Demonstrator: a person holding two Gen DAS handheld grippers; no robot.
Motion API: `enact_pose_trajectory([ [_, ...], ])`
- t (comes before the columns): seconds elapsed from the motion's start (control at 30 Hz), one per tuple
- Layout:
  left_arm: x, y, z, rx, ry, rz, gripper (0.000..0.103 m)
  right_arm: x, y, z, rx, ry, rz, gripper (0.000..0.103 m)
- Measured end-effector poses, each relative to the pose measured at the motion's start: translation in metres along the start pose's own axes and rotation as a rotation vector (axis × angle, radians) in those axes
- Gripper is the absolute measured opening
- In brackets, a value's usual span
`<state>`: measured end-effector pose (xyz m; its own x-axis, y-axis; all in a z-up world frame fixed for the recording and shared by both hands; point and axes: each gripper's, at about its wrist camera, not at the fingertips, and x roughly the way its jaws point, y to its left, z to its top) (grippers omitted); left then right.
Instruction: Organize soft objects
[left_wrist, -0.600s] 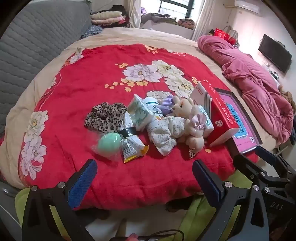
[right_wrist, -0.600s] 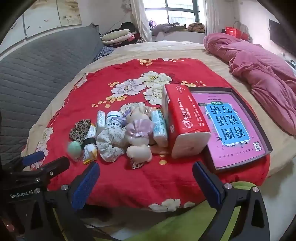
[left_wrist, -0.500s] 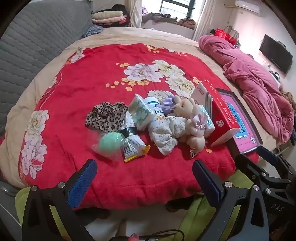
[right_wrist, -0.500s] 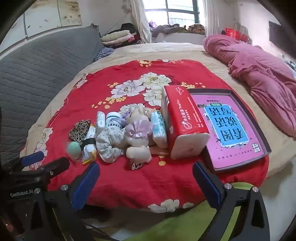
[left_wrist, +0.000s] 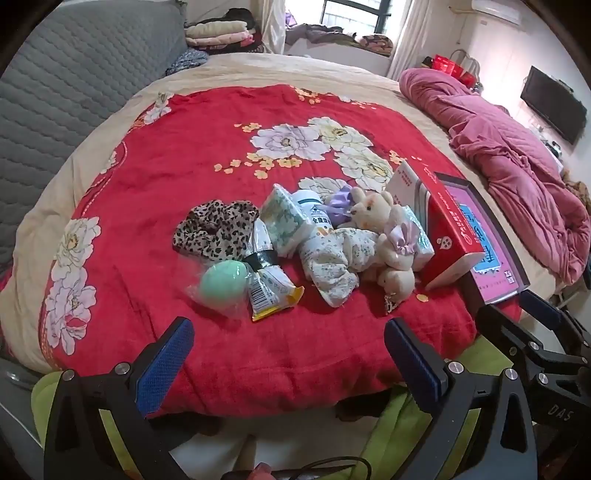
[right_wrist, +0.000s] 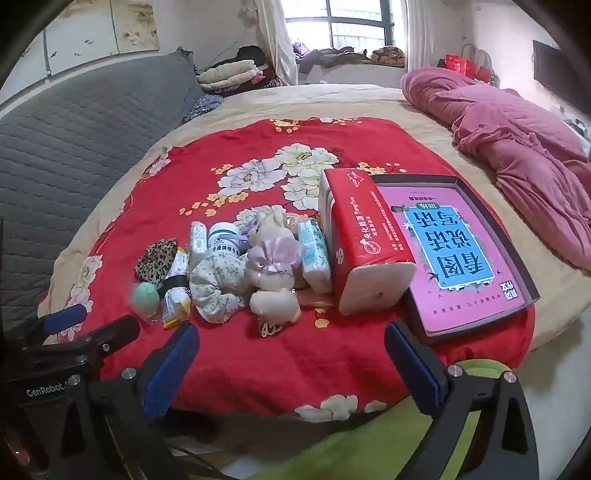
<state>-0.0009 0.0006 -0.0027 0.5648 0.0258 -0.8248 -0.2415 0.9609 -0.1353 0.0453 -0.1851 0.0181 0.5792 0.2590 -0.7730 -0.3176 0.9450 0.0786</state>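
Note:
A heap of small items lies on the red floral blanket: a cream plush bear, a leopard scrunchie, a floral scrunchie, a mint sponge egg in a clear wrap, tissue packs and a white bottle. My left gripper is open and empty at the bed's near edge. My right gripper is open and empty too, below the heap.
A red tissue box lies right of the heap, against a dark tray holding a pink book. A pink quilt lies far right. A grey headboard is at left. Green cloth is below.
Both views have shifted slightly; the heap sits a little nearer and higher in frame. Both grippers stay open and nothing on the bed has moved.

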Motion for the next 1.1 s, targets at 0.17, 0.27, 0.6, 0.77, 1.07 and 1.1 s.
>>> enact_pose_trajectory([
  [0.17, -0.0005, 0.0009, 0.0001, -0.003, -0.002, -0.002, 0.103, -0.0016, 0.0016, 0.0006, -0.010, -0.001, -0.001, 0.101],
  [0.27, -0.0016, 0.0004, 0.0002, -0.001, -0.004, -0.007, 0.103, -0.0025, 0.0034, -0.0002, -0.010, -0.004, -0.004, 0.101],
  [0.6, -0.0007, -0.0010, -0.0010, 0.004, 0.001, -0.004, 0.103, -0.0036, 0.0036, 0.0001, -0.001, -0.007, -0.002, 0.101],
  [0.77, -0.0019, -0.0002, -0.0007, 0.002, -0.005, -0.003, 0.102, -0.0032, 0.0039, 0.0000, -0.005, -0.006, -0.002, 0.101],
  [1.07, -0.0022, -0.0005, -0.0002, 0.001, -0.002, -0.002, 0.102, -0.0029, 0.0027, -0.0007, 0.003, -0.004, -0.003, 0.101],
  [1.1, -0.0025, 0.0000, 0.0001, -0.001, -0.003, -0.002, 0.103, -0.0030, 0.0020, -0.0010, 0.002, -0.004, -0.001, 0.101],
])
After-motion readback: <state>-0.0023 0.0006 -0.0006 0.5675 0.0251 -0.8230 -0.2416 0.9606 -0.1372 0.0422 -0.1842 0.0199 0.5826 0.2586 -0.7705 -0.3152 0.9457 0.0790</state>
